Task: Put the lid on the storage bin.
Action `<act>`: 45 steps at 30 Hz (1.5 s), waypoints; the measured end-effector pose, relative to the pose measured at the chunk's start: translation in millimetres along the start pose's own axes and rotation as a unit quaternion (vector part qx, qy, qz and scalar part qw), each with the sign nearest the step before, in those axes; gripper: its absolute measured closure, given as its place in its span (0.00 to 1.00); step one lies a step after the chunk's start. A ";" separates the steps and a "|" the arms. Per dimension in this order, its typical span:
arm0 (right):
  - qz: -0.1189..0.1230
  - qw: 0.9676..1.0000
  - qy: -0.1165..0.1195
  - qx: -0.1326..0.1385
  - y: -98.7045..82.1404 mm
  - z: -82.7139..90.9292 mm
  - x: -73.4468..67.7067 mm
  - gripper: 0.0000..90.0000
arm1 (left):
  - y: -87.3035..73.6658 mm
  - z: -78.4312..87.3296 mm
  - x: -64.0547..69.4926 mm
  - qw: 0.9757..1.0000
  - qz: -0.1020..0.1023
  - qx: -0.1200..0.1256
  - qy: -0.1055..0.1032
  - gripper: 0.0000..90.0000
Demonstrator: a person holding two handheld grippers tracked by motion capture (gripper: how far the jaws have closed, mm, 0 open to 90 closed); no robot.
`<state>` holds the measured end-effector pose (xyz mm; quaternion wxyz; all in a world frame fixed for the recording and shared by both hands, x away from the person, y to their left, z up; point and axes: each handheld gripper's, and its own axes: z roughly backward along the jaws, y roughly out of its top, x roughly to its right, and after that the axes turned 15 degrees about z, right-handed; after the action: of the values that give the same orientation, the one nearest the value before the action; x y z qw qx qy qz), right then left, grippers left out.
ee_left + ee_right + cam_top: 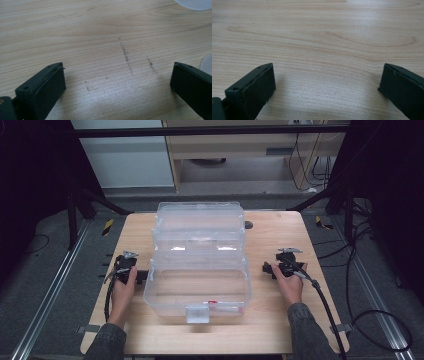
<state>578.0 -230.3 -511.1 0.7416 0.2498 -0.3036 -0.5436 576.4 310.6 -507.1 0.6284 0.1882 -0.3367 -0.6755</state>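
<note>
A clear plastic storage box with tiered trays folded back stands in the middle of the wooden table; a small red and white item lies in its front part. My left gripper rests on the table just left of the box, held by a hand. My right gripper rests to the right of the box. In the left gripper view the left gripper stands open over bare, pencil-marked wood. In the right gripper view the right gripper stands open over bare wood, nothing between the jaws.
A round hole sits in the table near the box's back right corner. Cables trail from the right gripper off the table's front right. Dark frame legs and floor rails flank the table.
</note>
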 end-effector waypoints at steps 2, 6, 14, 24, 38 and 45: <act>-0.001 1.000 0.000 0.000 0.0 0.1 -0.1 0.00 | 0.5 -0.9 1.3 1.000 0.003 0.001 0.004 0.00; 0.002 1.000 0.002 0.000 0.1 -0.1 0.2 0.00 | 0.9 -1.3 1.7 1.000 0.003 0.001 0.003 0.00; 0.094 0.995 -0.026 0.024 3.5 30.8 -1.0 0.13 | 7.9 35.3 -2.3 0.998 -0.006 0.042 -0.038 0.04; 0.180 0.983 0.025 0.022 28.3 113.7 -4.9 0.17 | 11.0 105.3 -6.0 0.991 -0.044 0.083 -0.100 0.04; 0.227 0.968 0.101 0.035 98.8 151.4 -13.5 0.38 | 37.7 152.2 46.2 0.967 -0.178 0.056 -0.171 0.03; 0.269 0.957 0.106 0.036 125.6 152.1 -19.6 0.39 | 40.8 154.4 63.0 0.961 -0.206 0.052 -0.177 0.04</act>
<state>545.9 -182.0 -321.5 0.8787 0.2419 -0.2985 -0.2833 492.6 283.5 -359.8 0.3953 0.1632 -0.4317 -0.7942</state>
